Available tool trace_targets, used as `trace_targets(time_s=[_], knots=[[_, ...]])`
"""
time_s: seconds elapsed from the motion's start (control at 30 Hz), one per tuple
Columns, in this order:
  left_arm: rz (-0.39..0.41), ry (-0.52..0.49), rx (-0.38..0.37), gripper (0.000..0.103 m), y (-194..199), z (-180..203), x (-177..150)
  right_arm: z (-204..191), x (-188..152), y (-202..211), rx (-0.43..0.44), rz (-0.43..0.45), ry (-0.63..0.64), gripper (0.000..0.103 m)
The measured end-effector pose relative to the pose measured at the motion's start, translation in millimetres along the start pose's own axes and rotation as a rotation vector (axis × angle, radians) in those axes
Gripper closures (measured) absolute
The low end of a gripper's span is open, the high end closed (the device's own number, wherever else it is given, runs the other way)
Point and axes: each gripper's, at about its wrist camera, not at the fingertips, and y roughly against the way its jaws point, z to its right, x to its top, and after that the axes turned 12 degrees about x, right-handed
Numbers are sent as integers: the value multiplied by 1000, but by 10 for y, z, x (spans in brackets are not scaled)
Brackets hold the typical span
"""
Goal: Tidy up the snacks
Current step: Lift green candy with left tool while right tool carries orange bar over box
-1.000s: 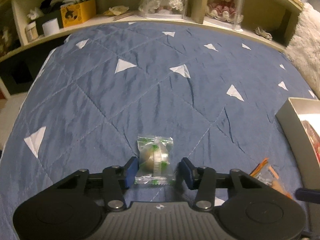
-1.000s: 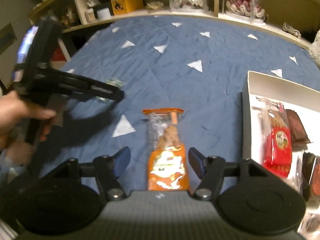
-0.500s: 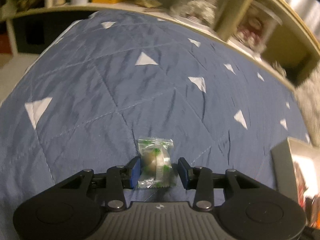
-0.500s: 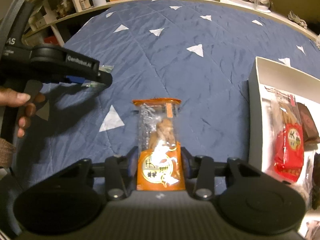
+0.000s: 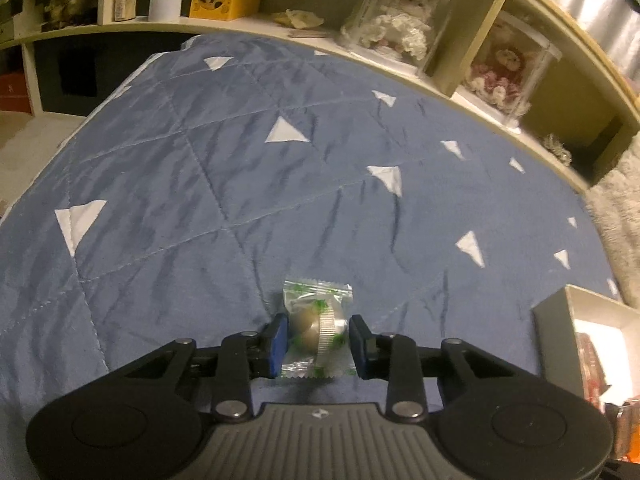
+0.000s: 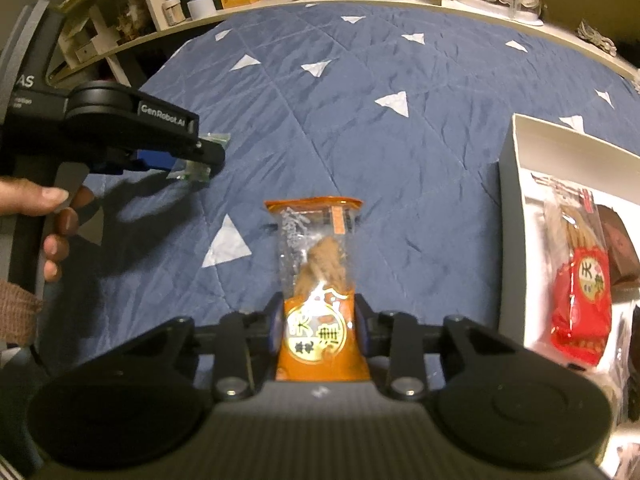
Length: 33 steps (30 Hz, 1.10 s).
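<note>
Plenty of open blue quilt (image 5: 248, 184) is being left ahead of both jaws. The left gripper (image 5: 318, 338) has just been closing, and the clear green-printed candy packet (image 5: 318, 320) is being pinched between its jaws. The orange snack bag (image 6: 320, 300) is being clamped by the right gripper (image 6: 318, 326). Just right of those jaws, the white box (image 6: 510, 184) edge and its red packet (image 6: 580, 292) are being shown properly only by the right view.

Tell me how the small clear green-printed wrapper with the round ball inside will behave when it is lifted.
The small clear green-printed wrapper looks light. Its thin film probably crinkles and slips between the blue pads of the left claw. The round ball inside may roll within the film, so the pack could twist.
</note>
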Motion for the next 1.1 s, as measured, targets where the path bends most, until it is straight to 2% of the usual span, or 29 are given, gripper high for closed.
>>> trace_targets(time_s=[0.23,0.47,0.73,0.93,1.1], knots=[[89,-35,-49,69,370,165,8,46,83,223,16,71,-19,64],[120,-56,-106,68,650,341,-61,254,177,616,2,167,-59,64],[117,-69,-167,68,877,584,-151,515,154,1051,-55,230,-80,64],[138,-122,-207,68,1015,954,-162,660,142,1321,-109,261,-43,64],[125,-159,-249,68,1037,1316,-215,903,107,1522,-114,293,-62,64]])
